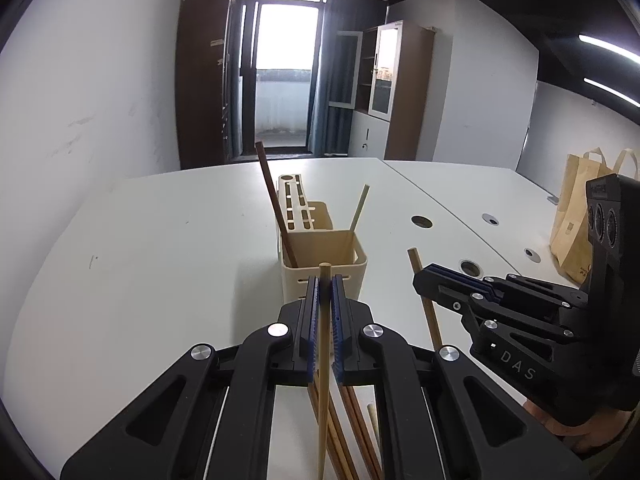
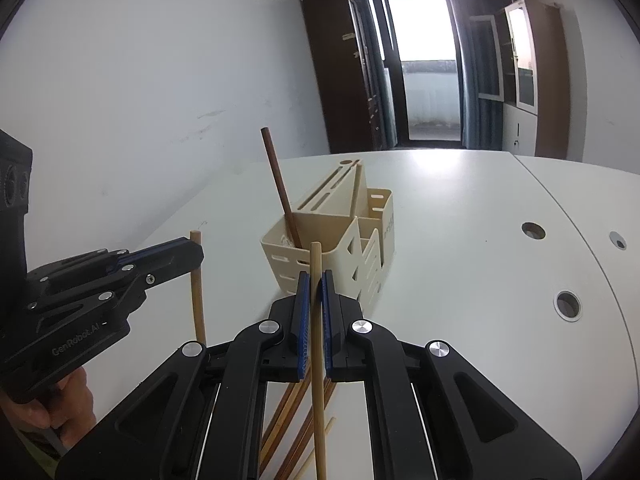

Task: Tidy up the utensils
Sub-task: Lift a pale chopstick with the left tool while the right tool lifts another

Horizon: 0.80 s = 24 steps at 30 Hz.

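Note:
A cream utensil holder stands on the white table; it also shows in the right wrist view. A dark brown chopstick and a pale chopstick lean inside it. My left gripper is shut on a light wooden chopstick, held upright just in front of the holder. My right gripper is shut on another light chopstick. Each gripper shows in the other's view, the right and the left. Several loose chopsticks lie on the table beneath the grippers.
A brown paper bag stands at the table's right edge. Round cable holes dot the table to the right of the holder. A white wall runs along the table's left side, with a balcony door and cabinets beyond.

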Motion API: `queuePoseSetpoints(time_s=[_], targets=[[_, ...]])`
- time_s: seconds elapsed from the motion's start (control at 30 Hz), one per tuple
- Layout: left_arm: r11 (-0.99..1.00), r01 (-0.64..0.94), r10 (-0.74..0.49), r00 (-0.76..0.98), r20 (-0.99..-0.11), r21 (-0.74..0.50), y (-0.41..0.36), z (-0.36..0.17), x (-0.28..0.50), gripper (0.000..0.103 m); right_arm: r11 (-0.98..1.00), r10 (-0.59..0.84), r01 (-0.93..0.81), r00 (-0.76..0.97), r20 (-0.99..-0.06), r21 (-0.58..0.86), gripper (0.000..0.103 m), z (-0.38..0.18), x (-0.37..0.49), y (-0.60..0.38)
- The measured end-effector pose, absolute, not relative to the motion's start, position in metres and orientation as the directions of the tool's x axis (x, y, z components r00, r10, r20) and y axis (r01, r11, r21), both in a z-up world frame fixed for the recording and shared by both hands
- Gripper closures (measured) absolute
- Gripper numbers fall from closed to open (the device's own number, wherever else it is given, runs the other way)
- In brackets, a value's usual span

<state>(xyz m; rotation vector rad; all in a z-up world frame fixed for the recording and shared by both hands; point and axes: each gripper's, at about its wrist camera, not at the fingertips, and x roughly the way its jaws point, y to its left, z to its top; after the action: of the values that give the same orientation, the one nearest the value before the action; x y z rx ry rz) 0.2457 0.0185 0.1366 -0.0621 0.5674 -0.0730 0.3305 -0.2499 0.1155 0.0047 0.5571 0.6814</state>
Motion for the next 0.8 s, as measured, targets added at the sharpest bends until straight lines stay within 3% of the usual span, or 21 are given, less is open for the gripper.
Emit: queuePoseSetpoints(time_s=[0.37,0.8], targets=[[0.992,0.068,-0.109,0.891,-0.441,-0.109,0.026,0.161,0.261,0.097,0.771,0.629,-0.613,0.691,-0.357,0.173,0.096,0.143,0.344,-0.246],[0.998,0.017,-0.034,0.955,-0.294,-0.061,0.021,0.187,0.255,0.097,0.736,0.674,-0.665,0.701,-0.231,0.130,0.096,0.158,0.359,-0.243]])
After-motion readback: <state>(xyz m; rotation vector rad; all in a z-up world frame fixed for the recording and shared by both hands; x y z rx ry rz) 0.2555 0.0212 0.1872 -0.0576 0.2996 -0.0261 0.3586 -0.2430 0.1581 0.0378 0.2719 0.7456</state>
